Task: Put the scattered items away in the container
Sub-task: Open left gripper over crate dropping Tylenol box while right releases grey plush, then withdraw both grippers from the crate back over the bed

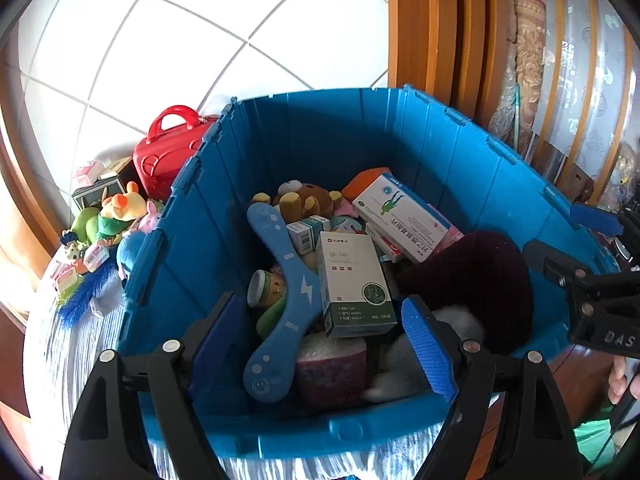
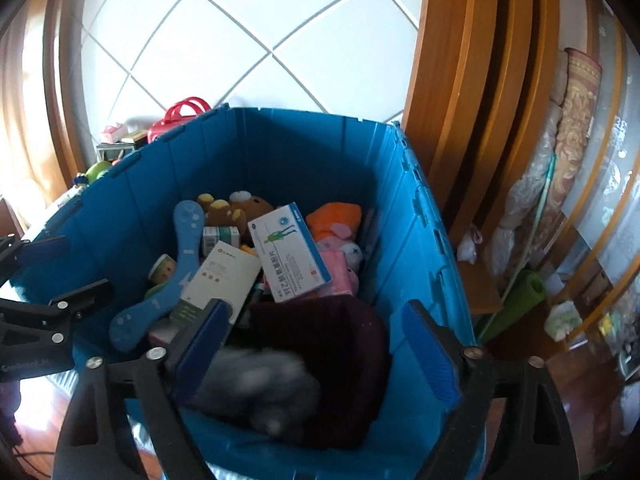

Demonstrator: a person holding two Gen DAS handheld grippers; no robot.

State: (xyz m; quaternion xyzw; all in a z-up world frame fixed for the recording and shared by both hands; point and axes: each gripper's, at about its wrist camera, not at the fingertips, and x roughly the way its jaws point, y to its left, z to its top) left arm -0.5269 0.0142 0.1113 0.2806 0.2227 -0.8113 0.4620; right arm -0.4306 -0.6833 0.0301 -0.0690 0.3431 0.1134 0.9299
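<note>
Left wrist view shows my left hand-held gripper [image 1: 326,344] spread wide and empty above the deep blue plastic crate [image 1: 304,136], which already holds white medicine boxes [image 1: 354,284], a blue plastic boomerang [image 1: 280,300] and a maroon knitted hat [image 1: 484,280]. My right hand-held gripper [image 2: 320,344] is spread too. Plush toys and small cartons [image 1: 108,232] still wait outside on the striped cloth [image 1: 68,356], beside a red case [image 1: 168,152]; the crate wall stands between.

Left gripper [image 1: 326,344]: fingers [image 1: 428,350] spread wide apart, nothing held between them. Right gripper [image 2: 316,350]: fingers [image 2: 430,350] likewise spread wide, nothing gripped. Each gripper shows at the outer edge of the other's view.
</note>
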